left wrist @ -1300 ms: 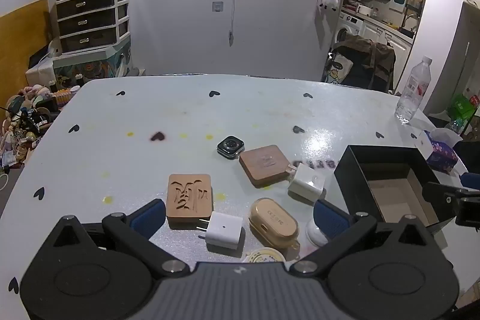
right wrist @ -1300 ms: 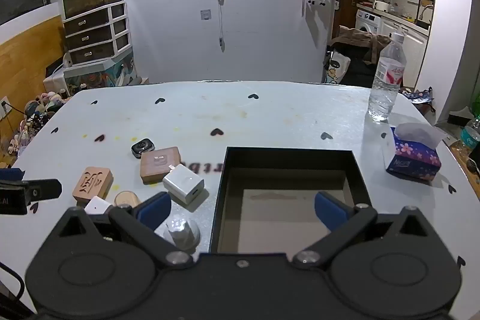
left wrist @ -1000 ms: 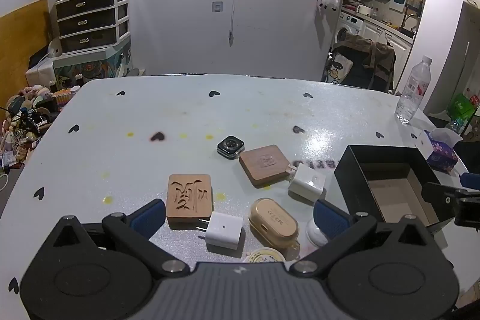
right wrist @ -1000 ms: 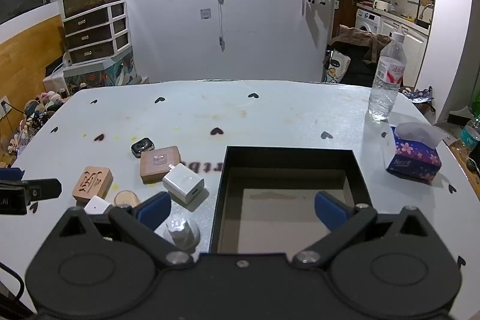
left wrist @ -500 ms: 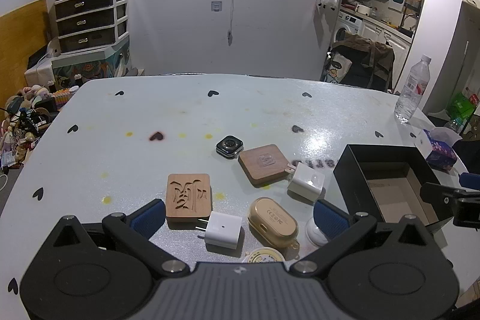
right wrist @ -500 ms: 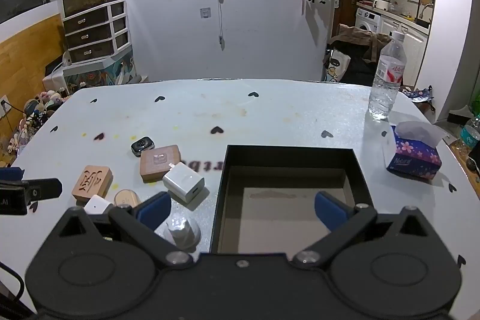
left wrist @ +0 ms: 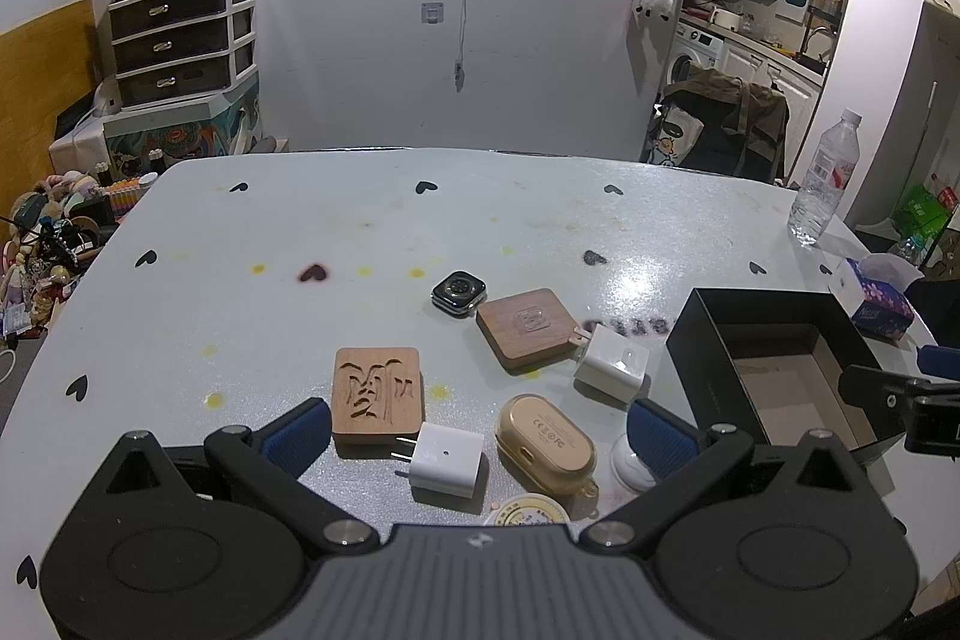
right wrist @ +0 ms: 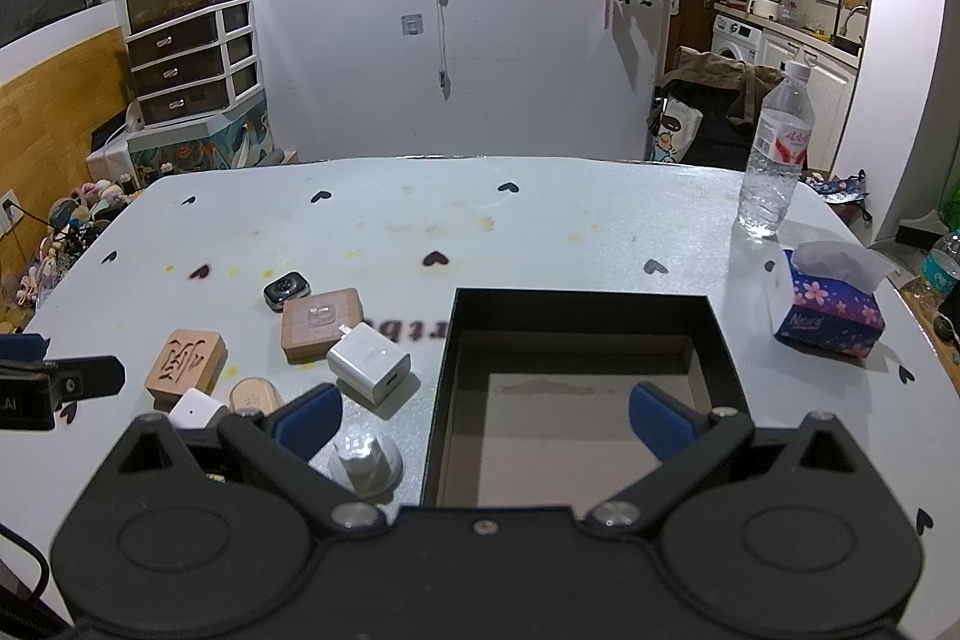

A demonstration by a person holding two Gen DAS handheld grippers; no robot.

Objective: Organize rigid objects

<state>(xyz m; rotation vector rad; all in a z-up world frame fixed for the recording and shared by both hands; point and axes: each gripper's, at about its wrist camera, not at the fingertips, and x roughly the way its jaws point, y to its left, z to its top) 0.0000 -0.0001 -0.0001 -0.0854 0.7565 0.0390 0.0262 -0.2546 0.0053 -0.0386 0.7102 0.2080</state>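
Small objects lie on the white table: a carved wooden block (left wrist: 377, 394), a white plug charger (left wrist: 447, 460), a gold earbud case (left wrist: 545, 436), a darker wooden block (left wrist: 527, 328), a second white charger (left wrist: 613, 363), a smartwatch (left wrist: 459, 292) and a white round piece (right wrist: 365, 460). An empty black box (right wrist: 576, 388) stands to their right. My left gripper (left wrist: 480, 430) is open above the near objects. My right gripper (right wrist: 483, 415) is open over the box's near edge.
A water bottle (right wrist: 774, 160) and a tissue box (right wrist: 831, 307) stand at the table's right side. A round tin (left wrist: 528, 514) peeks out under the left gripper. Drawers (right wrist: 192, 64) stand beyond the table on the left.
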